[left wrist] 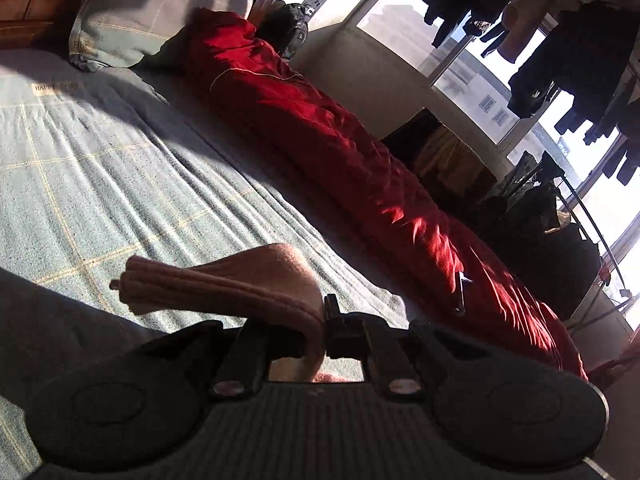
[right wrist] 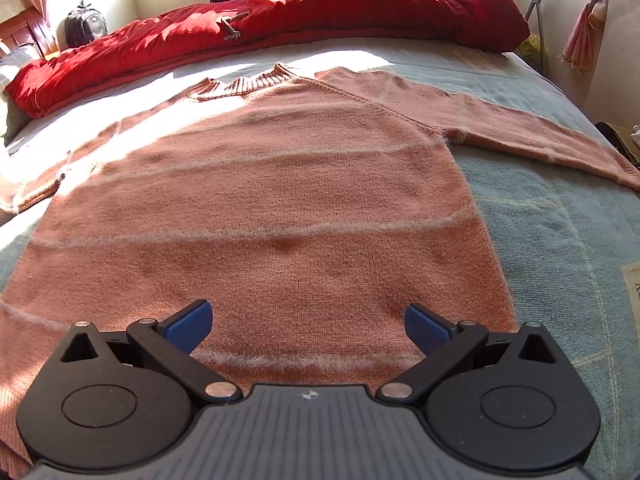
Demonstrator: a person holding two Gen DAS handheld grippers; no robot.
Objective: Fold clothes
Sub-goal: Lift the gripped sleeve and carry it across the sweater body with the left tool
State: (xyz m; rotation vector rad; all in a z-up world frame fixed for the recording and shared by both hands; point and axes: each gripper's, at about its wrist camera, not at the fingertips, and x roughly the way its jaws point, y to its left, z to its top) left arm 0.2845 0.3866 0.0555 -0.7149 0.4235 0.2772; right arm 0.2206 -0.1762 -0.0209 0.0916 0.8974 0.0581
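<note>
The sweater lies flat on the bed, filling the middle of the right view, collar toward the top of the frame, one sleeve stretching to the right edge. The right gripper hovers released over its hem. The left gripper is clenched on a sweater cuff at lower center, which sticks out toward the left.

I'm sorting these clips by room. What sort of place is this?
Most likely a bedroom: a sweater lies spread on a bed with a pillow and red quilt, by sunny windows.
</note>
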